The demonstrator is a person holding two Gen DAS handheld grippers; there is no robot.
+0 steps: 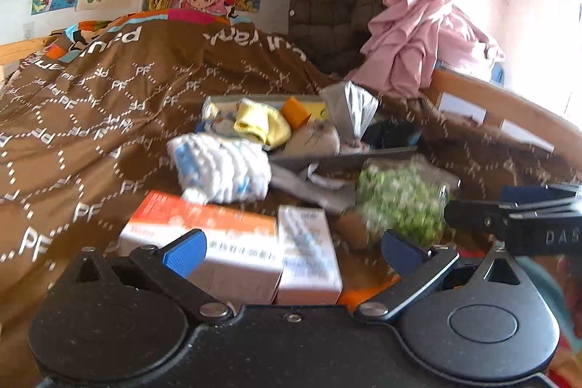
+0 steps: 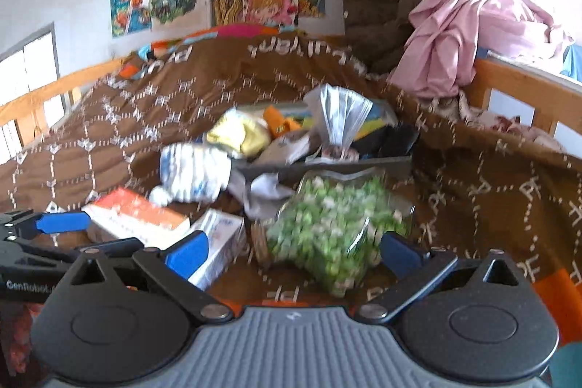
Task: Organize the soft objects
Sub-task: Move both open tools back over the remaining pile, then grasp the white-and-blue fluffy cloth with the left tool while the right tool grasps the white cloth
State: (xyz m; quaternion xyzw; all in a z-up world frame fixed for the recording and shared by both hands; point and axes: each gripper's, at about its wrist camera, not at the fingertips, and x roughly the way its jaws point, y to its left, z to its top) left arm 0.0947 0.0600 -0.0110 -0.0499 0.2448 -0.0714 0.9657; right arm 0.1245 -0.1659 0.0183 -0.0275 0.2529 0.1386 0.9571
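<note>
Fingers of the left gripper stand wide apart and empty over two cartons; the right gripper is equally spread, holding nothing, with the bag of green pieces between its blue pads. On the brown bedspread, the white knit bundle and yellow socks lie beside the grey tray. Judging by this, no pick has begun; next, one gripper should reach past the boxes and close on something soft.
</note>
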